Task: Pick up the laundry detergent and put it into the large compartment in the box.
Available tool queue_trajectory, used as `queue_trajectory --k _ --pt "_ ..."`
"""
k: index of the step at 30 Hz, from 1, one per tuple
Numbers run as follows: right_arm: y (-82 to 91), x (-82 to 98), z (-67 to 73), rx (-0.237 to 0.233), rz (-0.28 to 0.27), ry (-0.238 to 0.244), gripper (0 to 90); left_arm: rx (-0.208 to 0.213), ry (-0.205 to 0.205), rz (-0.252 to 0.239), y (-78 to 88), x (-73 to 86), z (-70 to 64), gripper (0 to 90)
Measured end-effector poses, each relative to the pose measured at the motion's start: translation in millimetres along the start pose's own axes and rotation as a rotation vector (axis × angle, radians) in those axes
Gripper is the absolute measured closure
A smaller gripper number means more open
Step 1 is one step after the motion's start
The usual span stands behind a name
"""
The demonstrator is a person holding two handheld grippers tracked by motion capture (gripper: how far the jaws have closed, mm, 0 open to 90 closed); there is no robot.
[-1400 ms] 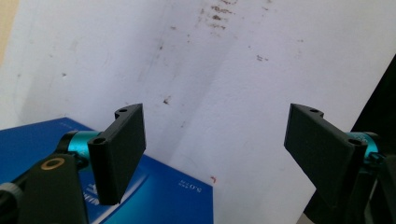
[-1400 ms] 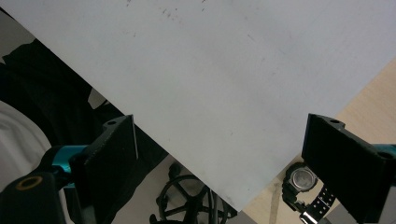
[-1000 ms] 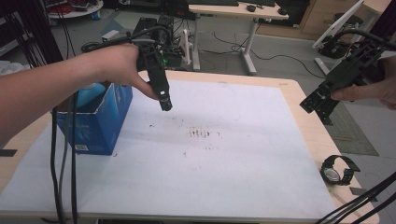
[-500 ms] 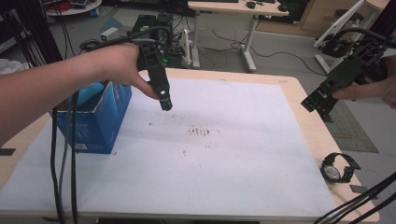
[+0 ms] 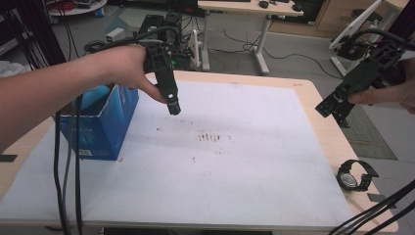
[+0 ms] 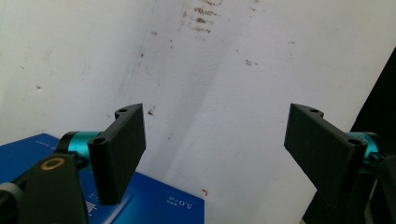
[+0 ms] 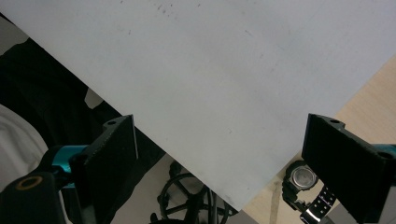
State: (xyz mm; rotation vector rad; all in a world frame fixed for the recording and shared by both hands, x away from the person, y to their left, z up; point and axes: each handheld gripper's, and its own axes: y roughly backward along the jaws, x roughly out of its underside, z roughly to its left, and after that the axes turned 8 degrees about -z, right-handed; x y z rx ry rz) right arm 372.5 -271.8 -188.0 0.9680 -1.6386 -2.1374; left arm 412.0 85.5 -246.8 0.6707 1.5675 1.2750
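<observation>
Plainly, both tools are empty and held aloft. The left hand-held gripper (image 5: 174, 108) is held in the air beside the blue box (image 5: 100, 128), on the side toward the centre of the surface, and its jaws are seen spread wide with nothing between them in the left gripper view (image 6: 215, 149). The right hand-held gripper (image 5: 336, 108) is held beyond the far right edge of the surface (image 5: 244, 186), well apart from the blue box, and its jaws are likewise parted and empty (image 7: 233, 172).

The black wristwatch (image 5: 356, 175) is judged to be the thing in hand. It lies at the near right corner of the surface, half on bare wood just past the white mat, as far from the blue box as the surface allows.

A slip is the likeliest fault: the watch sits close to the edge, so a glancing touch could push it off onto the floor. Its strap could also be caught alone, leaving the case to swing.

The watch is seen as a round dark case with a pale dial (image 7: 302, 178) and a ridged black strap curled into a loop.
</observation>
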Motion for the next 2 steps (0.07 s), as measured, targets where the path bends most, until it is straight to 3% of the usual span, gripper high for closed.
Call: queue_trajectory --k 2 --pt "0.7 0.1 -0.2 0.002 -0.001 -0.002 9.7 0.001 0.0 -0.002 0.2 -0.1 0.0 20.9"
